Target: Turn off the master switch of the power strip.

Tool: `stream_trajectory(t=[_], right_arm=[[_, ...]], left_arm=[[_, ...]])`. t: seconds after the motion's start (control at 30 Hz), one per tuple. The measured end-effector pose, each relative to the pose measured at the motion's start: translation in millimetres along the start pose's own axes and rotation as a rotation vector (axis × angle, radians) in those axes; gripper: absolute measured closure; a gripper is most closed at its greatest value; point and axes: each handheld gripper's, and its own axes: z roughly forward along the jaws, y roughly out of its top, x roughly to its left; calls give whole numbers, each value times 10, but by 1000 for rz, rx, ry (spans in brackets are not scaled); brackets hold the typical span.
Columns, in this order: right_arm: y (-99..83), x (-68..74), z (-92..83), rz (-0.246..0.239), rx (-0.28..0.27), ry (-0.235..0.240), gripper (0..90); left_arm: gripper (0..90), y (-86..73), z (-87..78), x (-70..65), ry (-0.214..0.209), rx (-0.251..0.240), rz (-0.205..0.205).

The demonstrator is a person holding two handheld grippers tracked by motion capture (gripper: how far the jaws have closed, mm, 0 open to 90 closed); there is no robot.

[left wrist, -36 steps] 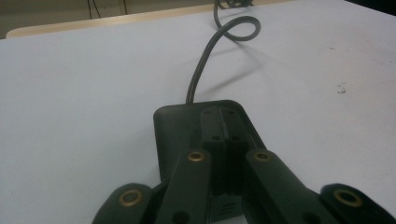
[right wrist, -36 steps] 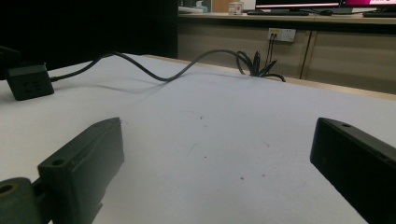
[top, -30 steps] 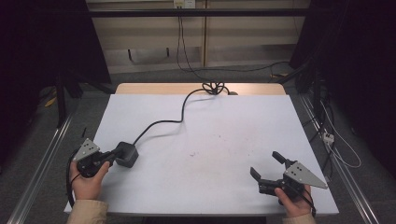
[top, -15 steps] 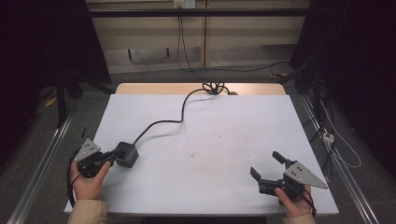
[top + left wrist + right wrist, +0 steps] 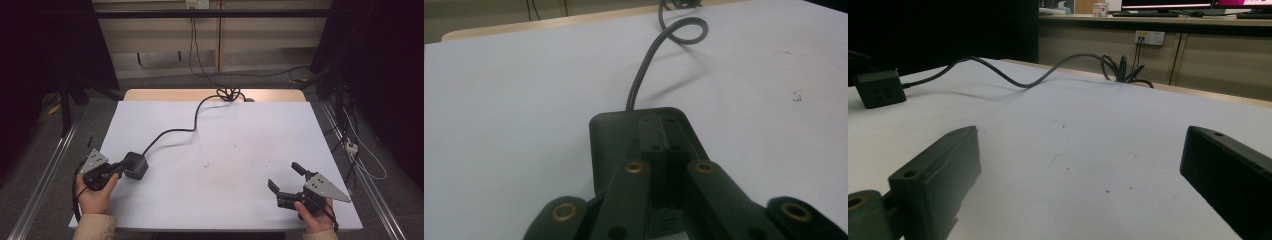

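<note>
A black power cube [image 5: 135, 165] with a grey cable [image 5: 175, 131] lies at the left of the white table [image 5: 240, 135]. My left gripper [image 5: 117, 170] reaches it from the left, and its tips touch the cube. In the left gripper view the two jaws are pressed together, and the left gripper [image 5: 664, 125] rests over the cube's top [image 5: 611, 135] with nothing between the fingers. The cable [image 5: 644, 75] runs away from the cube. My right gripper [image 5: 283, 175] stands open near the front right edge, jaws wide apart [image 5: 1083, 165], far from the cube [image 5: 879, 89].
The cable ends in a coil [image 5: 229, 93] at the table's far edge, where bare wood shows. Metal rails [image 5: 42, 185] run along both sides of the table. A wall socket [image 5: 1148, 37] sits beyond the far edge. Small dark specks [image 5: 206, 164] mark the middle of the sheet.
</note>
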Motion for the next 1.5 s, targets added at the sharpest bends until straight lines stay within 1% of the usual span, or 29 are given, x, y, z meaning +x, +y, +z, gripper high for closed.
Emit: stream_trajectory(t=[0.13, 0.33, 0.37, 0.47, 0.53, 0.57, 0.6, 0.63, 0.8, 0.87, 0.97, 1.1, 1.17, 1.23, 1.33, 1.4, 1.5], right_arm=[[0, -1, 0, 1, 1, 1, 22], [1, -3, -5, 3, -1, -2, 22], [0, -3, -5, 3, -1, -3, 22], [0, -2, -6, 2, -2, -2, 22], [-1, -2, -7, 3, -2, -2, 22], [-1, -2, -7, 3, -2, -2, 22], [0, -1, -9, 2, -2, -3, 22], [1, 0, -11, 1, -3, -3, 22], [4, 5, -15, 0, -4, -1, 22], [4, 4, -15, -1, -4, -1, 22], [3, 4, -13, 1, -4, -2, 22], [2, 3, -10, -2, -2, -2, 22], [1, 4, -10, -1, -2, -2, 22], [0, 4, -8, -2, -2, -1, 22], [0, 2, -6, -3, -1, -1, 22], [-2, 1, -2, -2, 0, 0, 22], [-4, 2, 2, -2, 1, 0, 22]], left_arm=[[900, -5, 0, 7, -4, -2, -8], [900, -4, 6, -9, 6, -1, -7], [900, -7, 7, -10, 6, -4, -15], [900, -3, 5, -17, 12, 1, -6], [900, -2, 7, -31, 20, 1, -8], [900, 3, 7, -41, 27, 6, 5], [900, 5, 9, -51, 31, 8, 9], [900, 0, 7, -52, 32, 13, 8], [900, -6, 6, -59, 35, 9, 2], [900, -2, 6, -60, 37, 11, 12], [900, -2, 7, -57, 34, 10, 4], [900, 2, 7, -52, 32, 11, 6], [900, 2, 6, -45, 29, 10, 0], [900, -2, 6, -35, 21, 4, -14], [900, -7, 3, -25, 15, -1, -13], [900, -12, 5, -15, 3, -6, -29], [900, -11, 4, -9, 0, -7, -25]])
